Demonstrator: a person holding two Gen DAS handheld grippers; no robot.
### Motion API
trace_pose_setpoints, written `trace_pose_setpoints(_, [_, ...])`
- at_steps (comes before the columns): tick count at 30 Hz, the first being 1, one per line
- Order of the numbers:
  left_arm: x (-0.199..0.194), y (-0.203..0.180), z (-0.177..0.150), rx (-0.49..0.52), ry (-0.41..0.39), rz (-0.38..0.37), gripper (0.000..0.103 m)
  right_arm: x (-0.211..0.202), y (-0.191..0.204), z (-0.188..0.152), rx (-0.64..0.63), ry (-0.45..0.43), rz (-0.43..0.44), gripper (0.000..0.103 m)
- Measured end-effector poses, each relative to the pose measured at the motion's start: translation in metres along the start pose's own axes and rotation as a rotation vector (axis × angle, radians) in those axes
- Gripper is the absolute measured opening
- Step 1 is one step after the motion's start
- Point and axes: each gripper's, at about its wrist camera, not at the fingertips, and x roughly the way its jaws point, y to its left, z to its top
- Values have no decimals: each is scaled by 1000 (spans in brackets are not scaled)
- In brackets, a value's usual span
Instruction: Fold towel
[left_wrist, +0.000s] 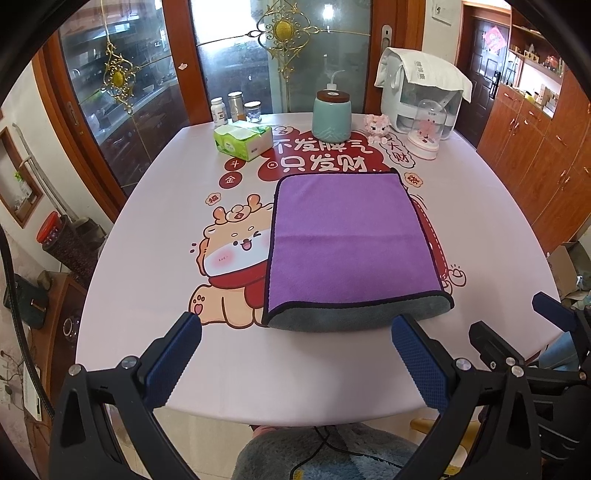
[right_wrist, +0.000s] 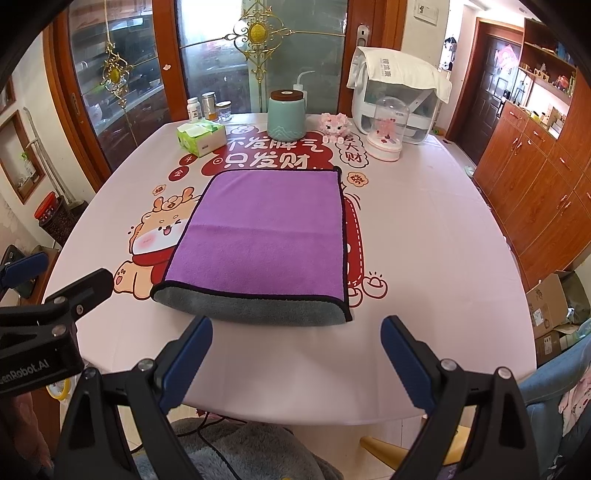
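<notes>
Pink cartoon-printed tablecloth (left_wrist: 155, 280) fills the left wrist view; the purple towel (left_wrist: 347, 240) lies folded at its middle, grey underside showing along the near edge. Behind it stand a tissue pack (left_wrist: 242, 140) with a sheet sticking up and a lidded teal jar (left_wrist: 331, 112). The left gripper (left_wrist: 295, 332) hovers spread wide, holding nothing.

From the right wrist view, the right gripper (right_wrist: 297, 330) also gapes empty before the towel (right_wrist: 266, 240).

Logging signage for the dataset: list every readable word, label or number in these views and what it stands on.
"不发脾气 只发财": tablecloth, beyond the purple towel.
"斗", "金", "福": red badges printed on the tablecloth.
"enRobot.AI", cut off: left gripper body, seen from the right wrist.
Cloth on the white appliance, tissue pack, white bottle: too blurred.
</notes>
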Motion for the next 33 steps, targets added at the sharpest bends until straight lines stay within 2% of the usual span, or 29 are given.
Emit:
trace_pose_setpoints(29, [5, 1, -4, -9, 11, -1, 102, 1, -4, 2, 0, 1, 1, 93])
trace_pose_setpoints(33, [5, 3, -3, -12, 14, 0, 102, 3, 8, 0, -4, 1, 0, 93])
